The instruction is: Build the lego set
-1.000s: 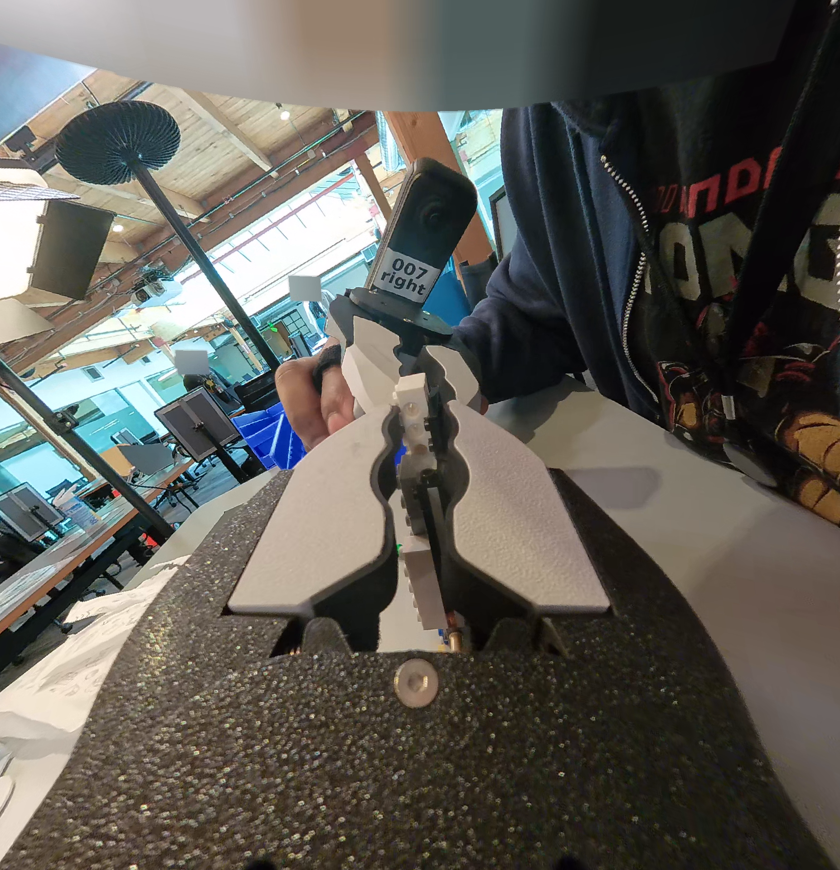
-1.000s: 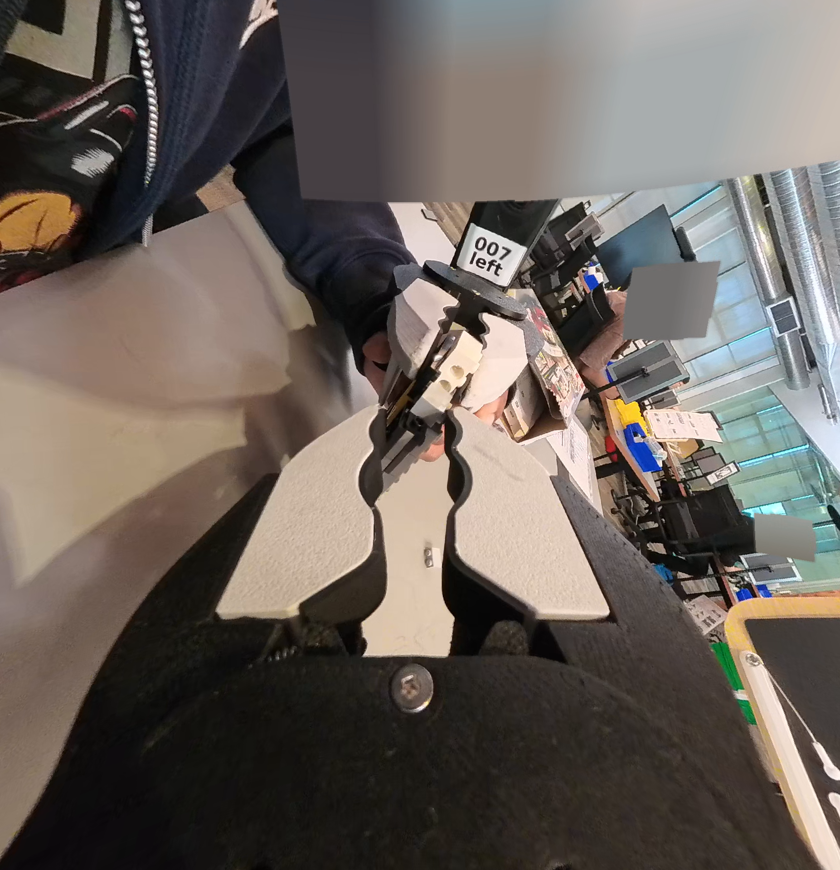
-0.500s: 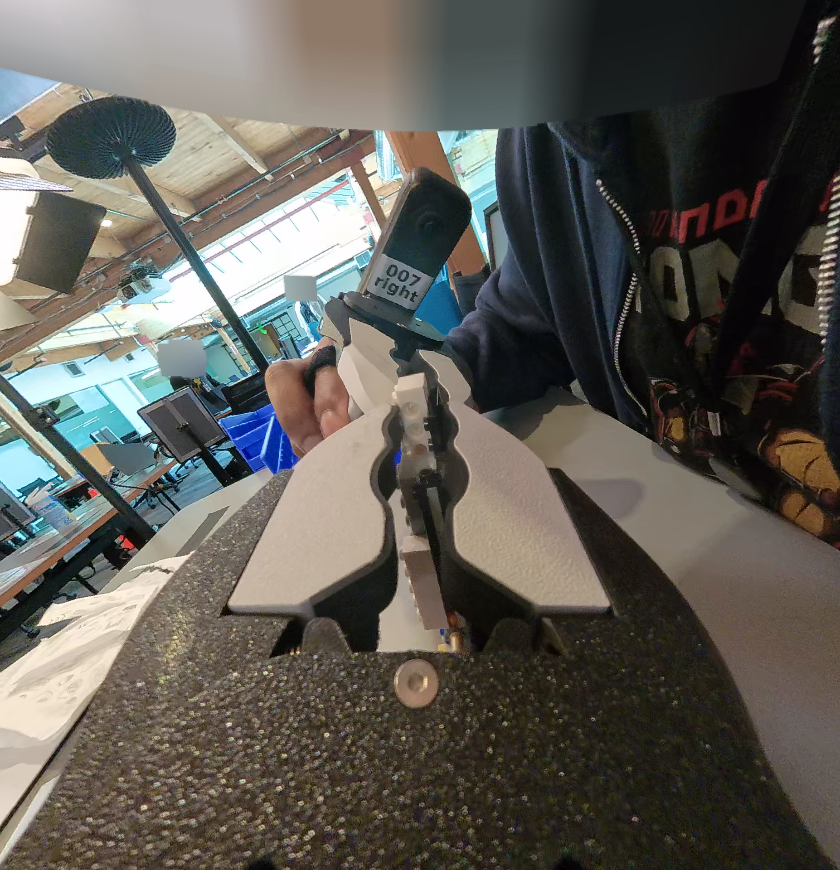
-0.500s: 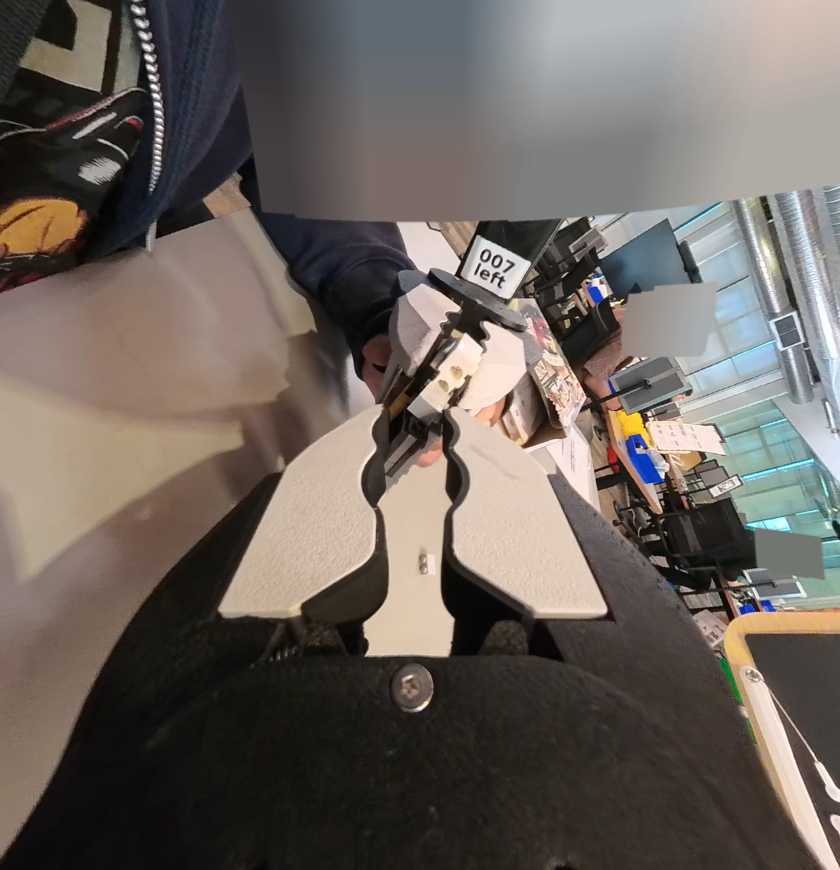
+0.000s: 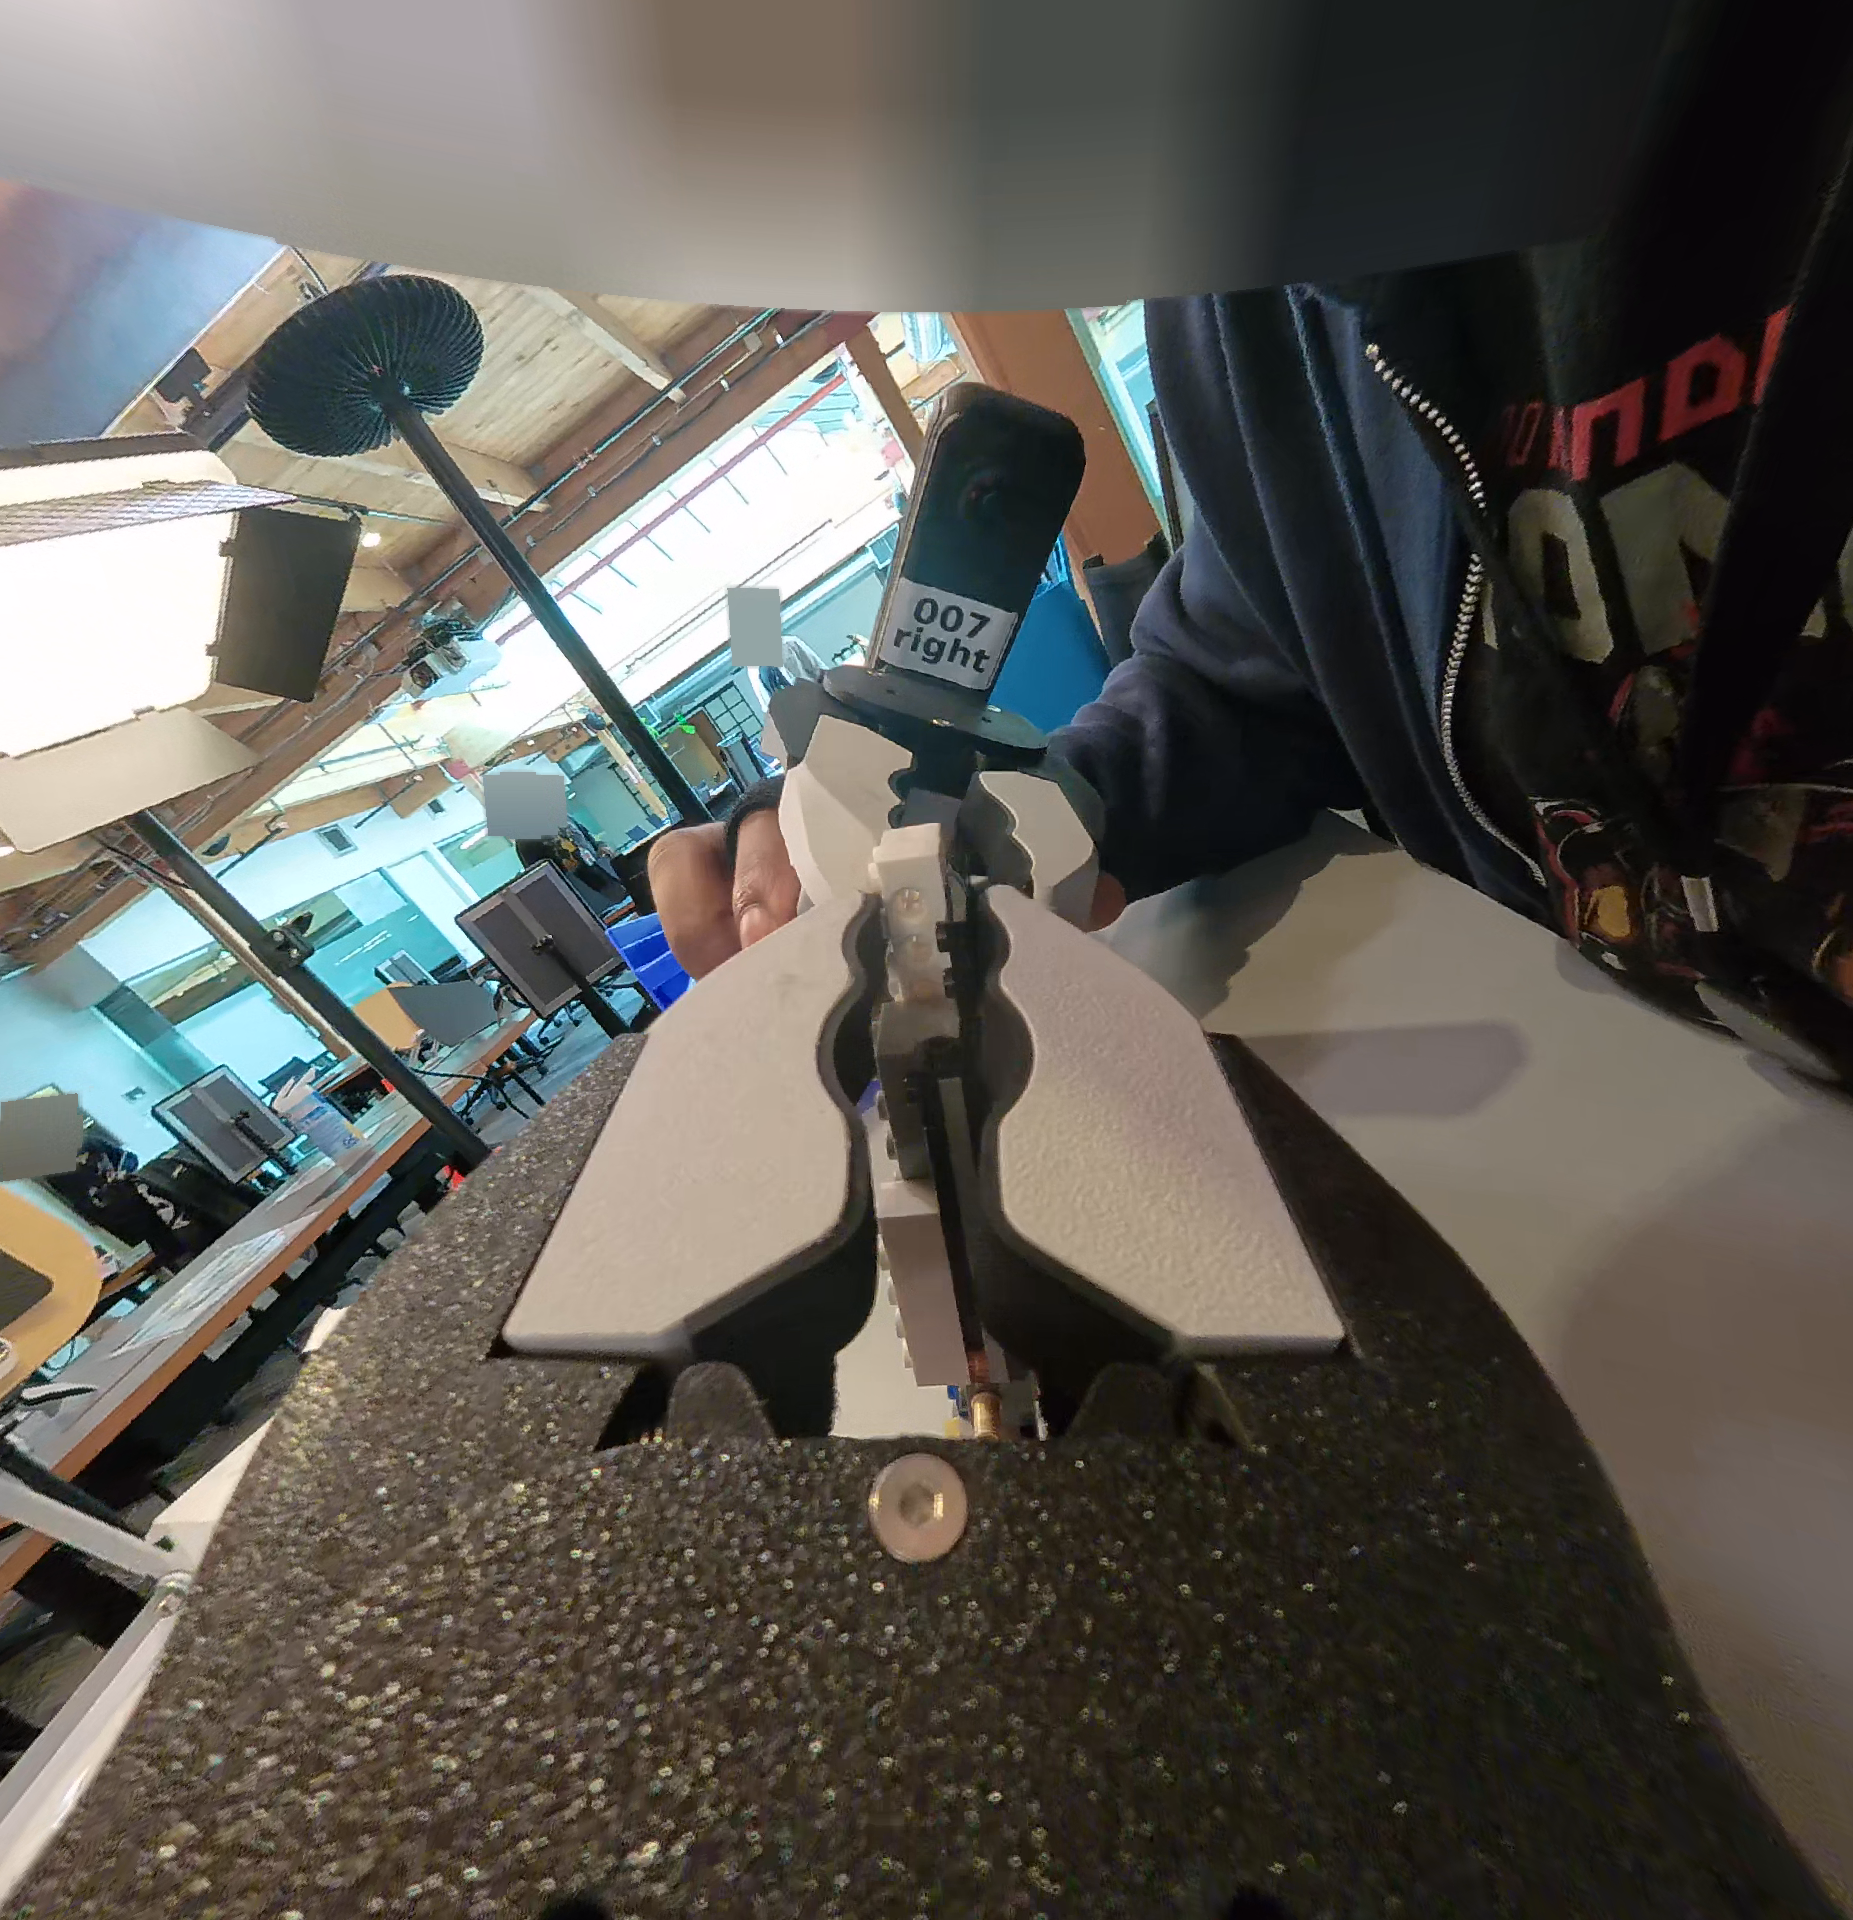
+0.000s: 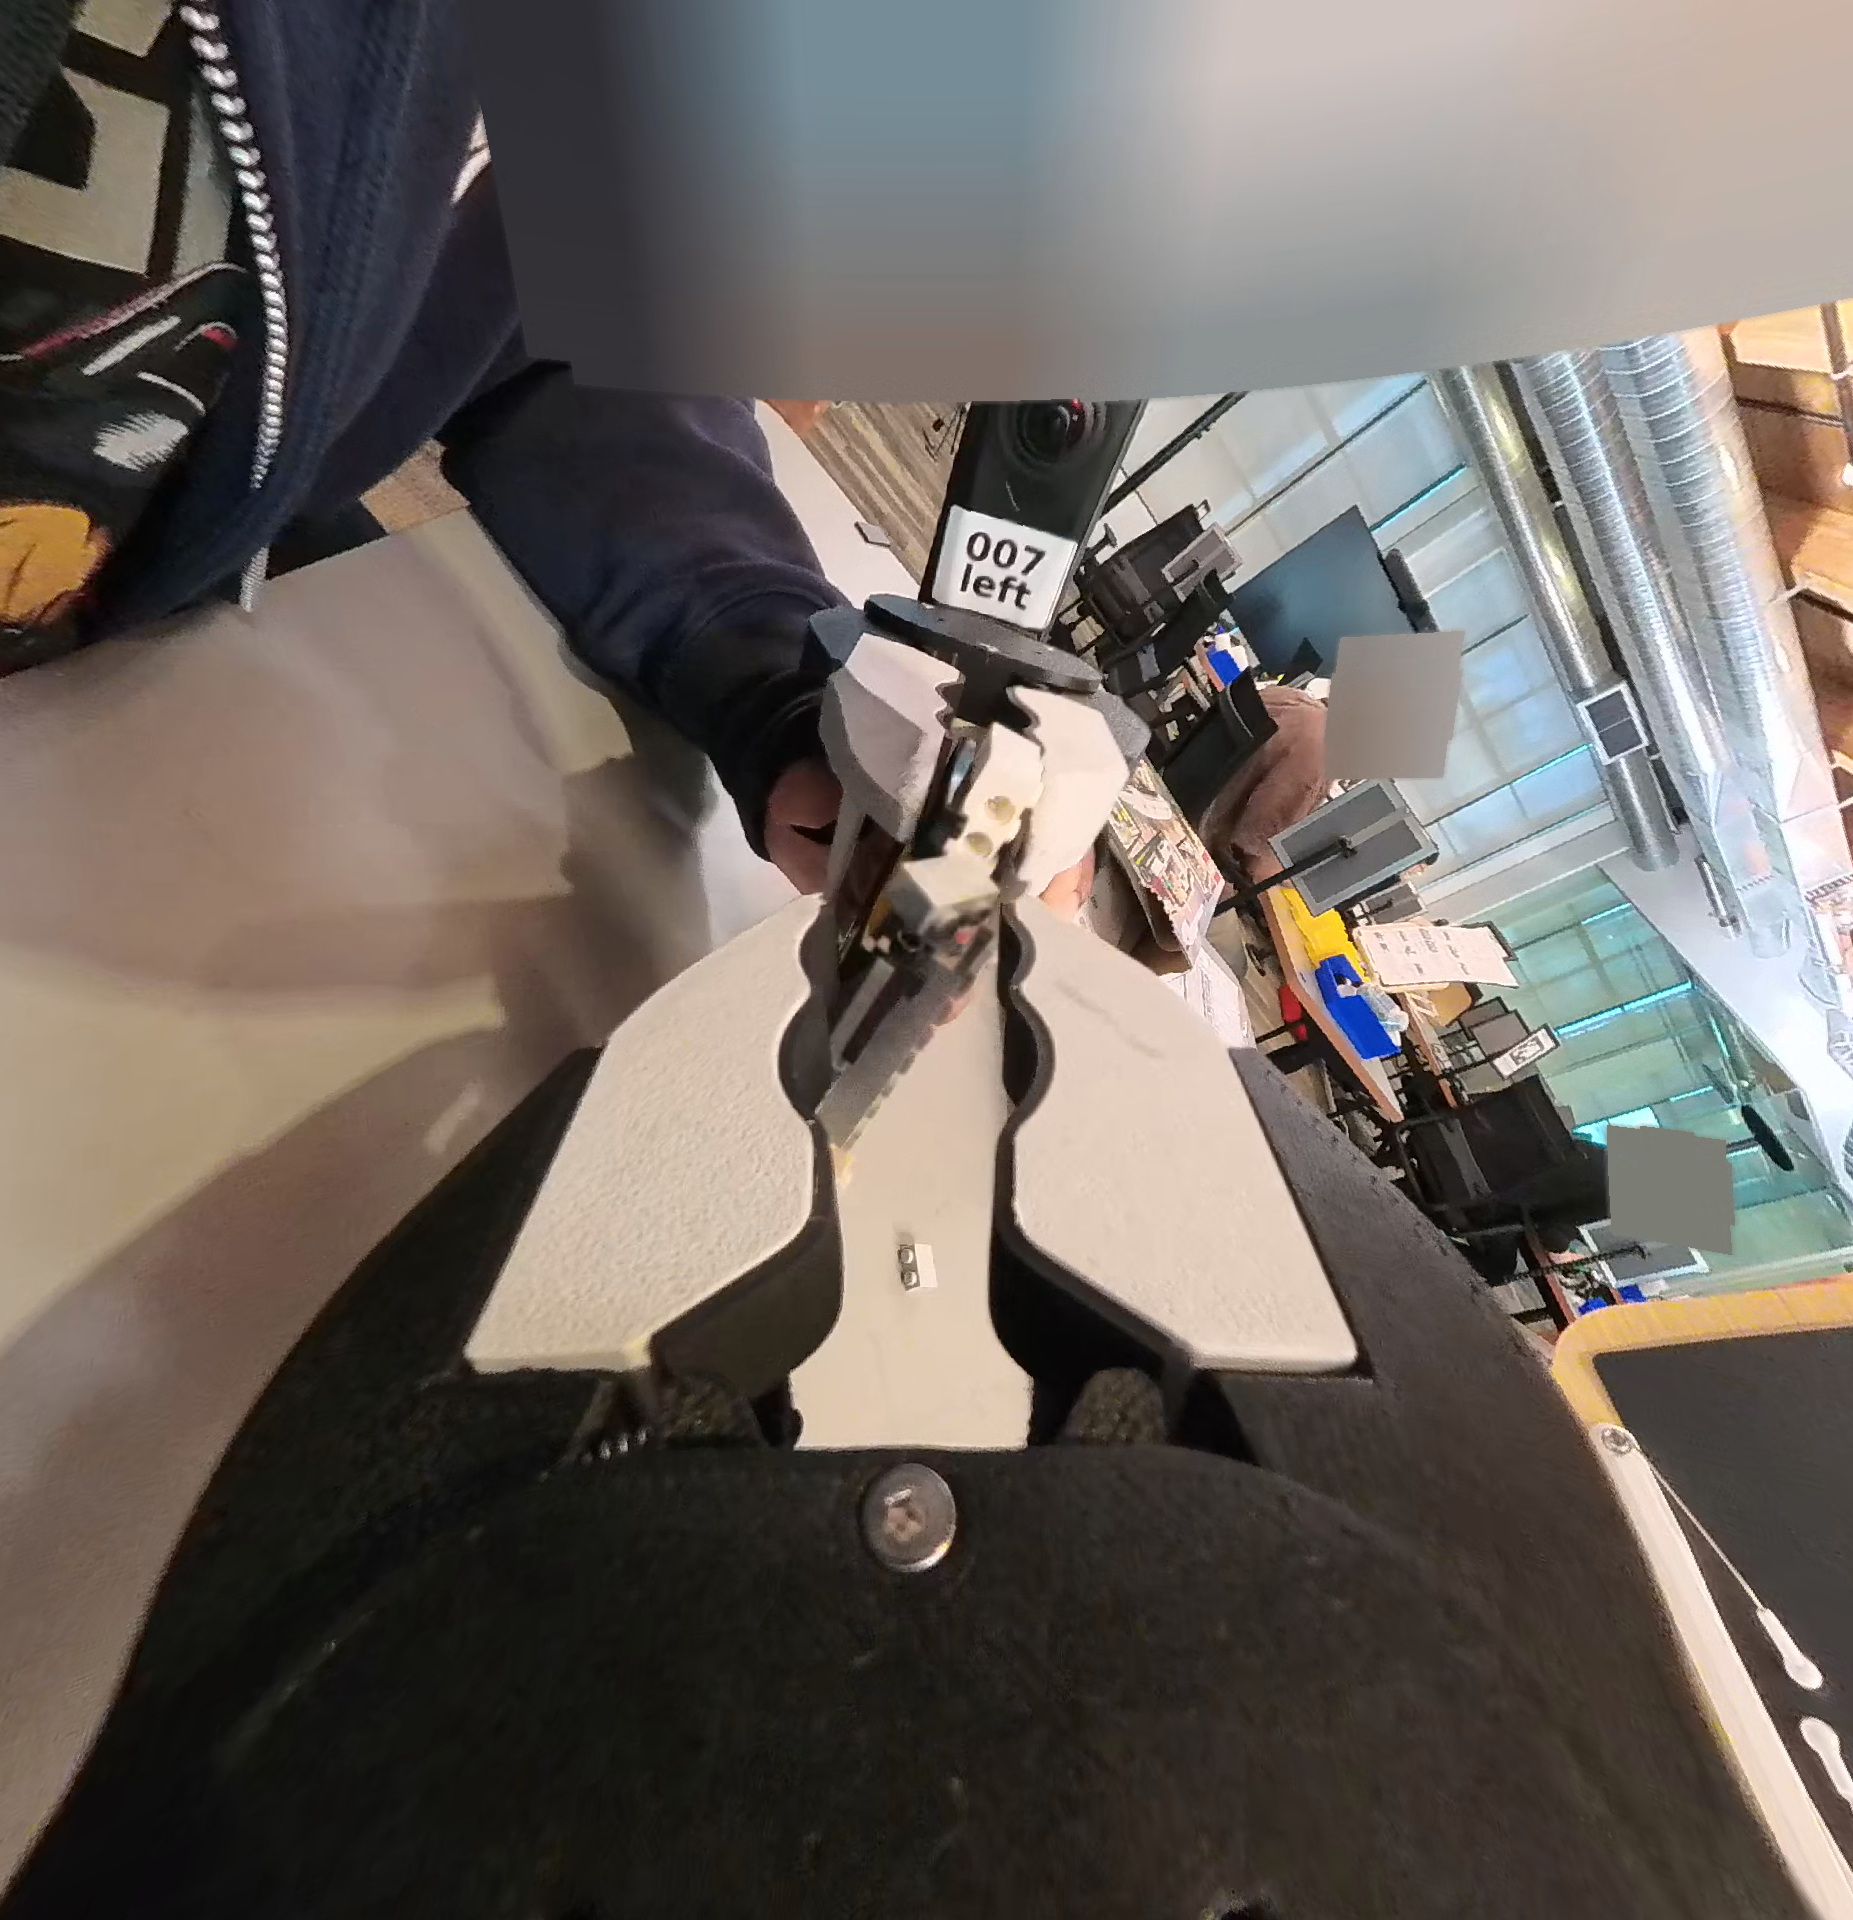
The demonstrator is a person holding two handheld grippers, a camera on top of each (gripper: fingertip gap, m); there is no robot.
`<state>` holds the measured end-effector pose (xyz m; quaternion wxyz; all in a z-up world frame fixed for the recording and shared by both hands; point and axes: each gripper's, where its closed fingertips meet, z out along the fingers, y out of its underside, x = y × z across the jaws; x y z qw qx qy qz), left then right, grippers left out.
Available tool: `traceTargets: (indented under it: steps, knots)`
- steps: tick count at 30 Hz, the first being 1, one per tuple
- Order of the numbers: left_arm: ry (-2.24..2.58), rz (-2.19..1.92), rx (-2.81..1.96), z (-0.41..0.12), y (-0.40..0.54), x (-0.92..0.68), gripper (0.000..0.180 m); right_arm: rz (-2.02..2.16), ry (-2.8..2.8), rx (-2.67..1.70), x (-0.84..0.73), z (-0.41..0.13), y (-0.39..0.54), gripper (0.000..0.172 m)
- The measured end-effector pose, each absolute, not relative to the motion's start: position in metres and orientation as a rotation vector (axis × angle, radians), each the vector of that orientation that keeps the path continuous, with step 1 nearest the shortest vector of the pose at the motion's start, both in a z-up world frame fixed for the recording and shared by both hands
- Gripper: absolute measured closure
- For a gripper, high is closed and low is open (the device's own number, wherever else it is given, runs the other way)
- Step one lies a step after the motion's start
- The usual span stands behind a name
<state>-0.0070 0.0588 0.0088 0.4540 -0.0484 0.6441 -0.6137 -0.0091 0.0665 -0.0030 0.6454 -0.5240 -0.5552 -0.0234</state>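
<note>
My left gripper [image 5: 922, 935] is shut on a slim brick assembly [image 5: 914, 1049] of white, grey and black pieces that runs lengthwise between its fingers. The assembly's white brick [image 5: 906, 883] sticks out past the tips. The right gripper [image 5: 932, 831] faces it head-on, held by a hand. In the right wrist view the left gripper [image 6: 963, 790] grips the white brick [image 6: 995, 805]. The assembly's grey and black end [image 6: 901, 997] reaches in between my right gripper's [image 6: 906, 935] parted fingers. That view is blurred, and the pads stand close beside the assembly without clearly pressing on it.
Both grippers hover over a white table [image 6: 278, 831] in front of a person in a dark hoodie [image 5: 1421, 623]. A small grey piece [image 6: 914, 1268] lies on the table under the right gripper. A wood-edged black board [image 6: 1732, 1455] is at the right, and a light stand [image 5: 548, 623] at the left.
My right gripper's fingers have spread wider and it has moved forward, so the assembly's end now lies deeper between them. My left gripper's hold is unchanged.
</note>
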Motion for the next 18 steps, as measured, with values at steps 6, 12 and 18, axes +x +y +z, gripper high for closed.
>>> traceTargets:
  steps: [6, 12, 18]
  knots:
    - [1.606, -1.515, -0.125, 0.004, 0.0576, -0.006, 0.165, -0.065, -1.255, -1.198, -0.0076, -0.0063, 0.0676, 0.142]
    - [1.62, -1.495, -0.108, 0.0017, 0.0537, -0.0073, 0.165, -0.06, -1.236, -1.2, -0.0049, -0.0052, 0.0672, 0.143]
    - [1.619, -1.478, -0.097, 0.0025, 0.0524, -0.0088, 0.165, -0.085, -1.242, -1.217, -0.0033, -0.0099, 0.0679, 0.143]
